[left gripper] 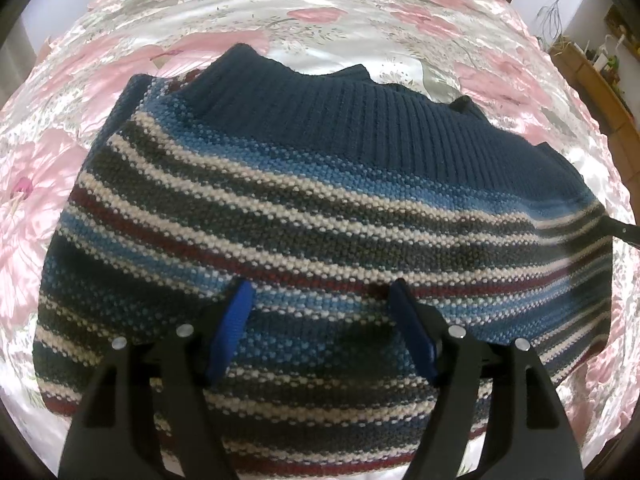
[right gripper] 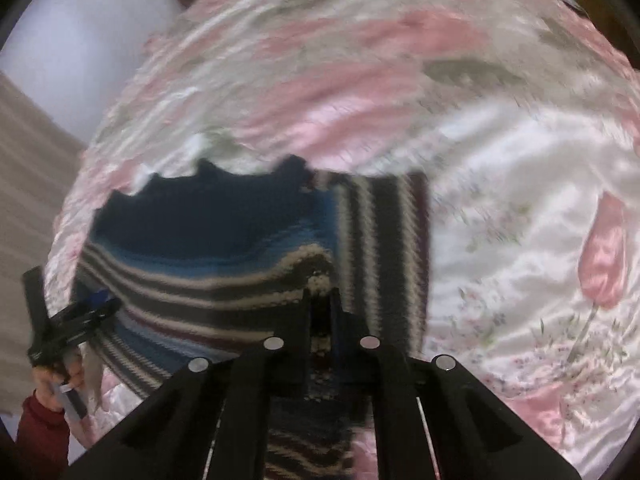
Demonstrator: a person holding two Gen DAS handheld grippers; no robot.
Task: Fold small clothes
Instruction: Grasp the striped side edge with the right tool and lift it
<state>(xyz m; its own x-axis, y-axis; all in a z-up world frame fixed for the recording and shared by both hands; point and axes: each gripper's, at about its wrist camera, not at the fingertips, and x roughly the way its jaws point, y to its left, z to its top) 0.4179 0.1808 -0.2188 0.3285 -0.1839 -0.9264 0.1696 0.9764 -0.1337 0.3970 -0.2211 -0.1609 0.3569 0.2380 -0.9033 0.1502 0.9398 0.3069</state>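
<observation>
A knitted sweater (left gripper: 304, 208) with blue, white, grey and dark red stripes and a navy ribbed band lies on the bed. My left gripper (left gripper: 320, 288) hovers open just over its striped part, with nothing between the blue pads (left gripper: 236, 320). In the blurred right wrist view, the right gripper (right gripper: 320, 300) is shut on a striped fold of the sweater (right gripper: 224, 264) and holds that edge raised. The left gripper (right gripper: 102, 300) shows at the far left, held by a hand (right gripper: 48, 380) in a red sleeve. A dark tip of the right gripper (left gripper: 626, 232) pokes in at the sweater's right edge.
A shiny satin bedspread (left gripper: 320, 12) with pink flowers covers the bed all around the sweater. Wooden furniture with small items (left gripper: 600, 68) stands beyond the bed's right side. A pale wall (right gripper: 80, 40) and a beige striped surface (right gripper: 28, 184) lie past the left edge.
</observation>
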